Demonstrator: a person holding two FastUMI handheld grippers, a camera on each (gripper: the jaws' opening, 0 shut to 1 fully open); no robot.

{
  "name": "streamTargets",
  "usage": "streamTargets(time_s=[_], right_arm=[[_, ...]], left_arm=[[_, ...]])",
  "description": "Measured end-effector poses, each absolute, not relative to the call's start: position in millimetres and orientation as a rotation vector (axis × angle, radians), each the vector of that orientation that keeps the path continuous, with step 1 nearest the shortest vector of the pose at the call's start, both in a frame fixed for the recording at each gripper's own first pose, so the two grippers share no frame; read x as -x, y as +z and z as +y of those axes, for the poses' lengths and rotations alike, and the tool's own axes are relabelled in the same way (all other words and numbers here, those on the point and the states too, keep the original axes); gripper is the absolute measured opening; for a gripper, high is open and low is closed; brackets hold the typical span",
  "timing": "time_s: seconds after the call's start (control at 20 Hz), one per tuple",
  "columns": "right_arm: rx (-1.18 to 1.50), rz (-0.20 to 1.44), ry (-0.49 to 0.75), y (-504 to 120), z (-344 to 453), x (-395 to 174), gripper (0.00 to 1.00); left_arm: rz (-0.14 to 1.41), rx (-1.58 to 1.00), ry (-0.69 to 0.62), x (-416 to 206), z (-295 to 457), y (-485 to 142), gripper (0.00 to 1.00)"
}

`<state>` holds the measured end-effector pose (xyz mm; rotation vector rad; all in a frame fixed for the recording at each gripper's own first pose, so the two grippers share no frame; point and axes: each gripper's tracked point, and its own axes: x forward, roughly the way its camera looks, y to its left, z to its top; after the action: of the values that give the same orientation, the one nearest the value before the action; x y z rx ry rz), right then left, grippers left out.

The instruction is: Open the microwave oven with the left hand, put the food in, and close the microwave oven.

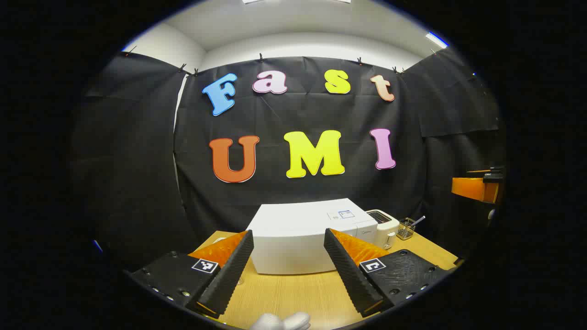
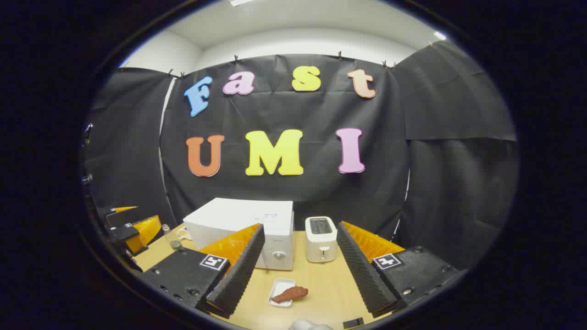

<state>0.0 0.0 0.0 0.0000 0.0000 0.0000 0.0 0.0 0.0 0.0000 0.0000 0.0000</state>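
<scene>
The left gripper (image 1: pixel 289 263) is hovering nearest, fingers spread wide and holding nothing, facing the white microwave oven (image 1: pixel 305 236), which is sitting shut on the wooden table (image 1: pixel 293 293). The right gripper (image 2: pixel 298 266) is likewise gaping empty above the small white tray (image 2: pixel 280 289) carrying the reddish-brown food (image 2: pixel 290 294), which is looking light and possibly slippery; gripping the tray's rim seems safest

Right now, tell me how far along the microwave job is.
Nothing looks done yet. The microwave oven sits closed on the table. The food, a reddish-brown piece on a small white tray, lies in front of it, untouched. Both tools, left and right, are open and empty, short of the oven. Opening, loading and closing all remain.
</scene>
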Motion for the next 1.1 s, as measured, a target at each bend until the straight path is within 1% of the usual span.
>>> streamTargets(time_s=[0.65,0.8,0.95,1.0,1.05,1.1], right_arm=[[0.006,0.005,0.001,0.2,-14.6,-7.3,1.0],[-0.004,0.008,-0.007,3.7,-22.1,-7.1,1.0],[-0.001,0.002,-0.016,14.6,-33.1,-2.8,1.0],[0.004,-0.001,-0.028,19.9,-39.2,-1.0,0.91],[0.013,-0.001,-0.042,22.1,-45.3,0.8,1.0],[0.019,-0.002,-0.058,24.9,-52.2,2.3,1.0]], left_arm=[[0.005,-0.027,-0.004,-18.7,-19.0,-9.6,0.96],[-0.006,-0.039,-0.013,-27.5,-32.7,-20.2,0.96],[0.001,-0.039,-0.06,-42.8,-63.6,-44.6,0.96],[0.008,-0.035,-0.08,-48.8,-74.7,-53.6,0.96],[0.032,-0.032,-0.095,-55.6,-86.3,-64.0,0.96],[0.051,-0.022,-0.111,-60.7,-97.8,-74.2,0.96]])
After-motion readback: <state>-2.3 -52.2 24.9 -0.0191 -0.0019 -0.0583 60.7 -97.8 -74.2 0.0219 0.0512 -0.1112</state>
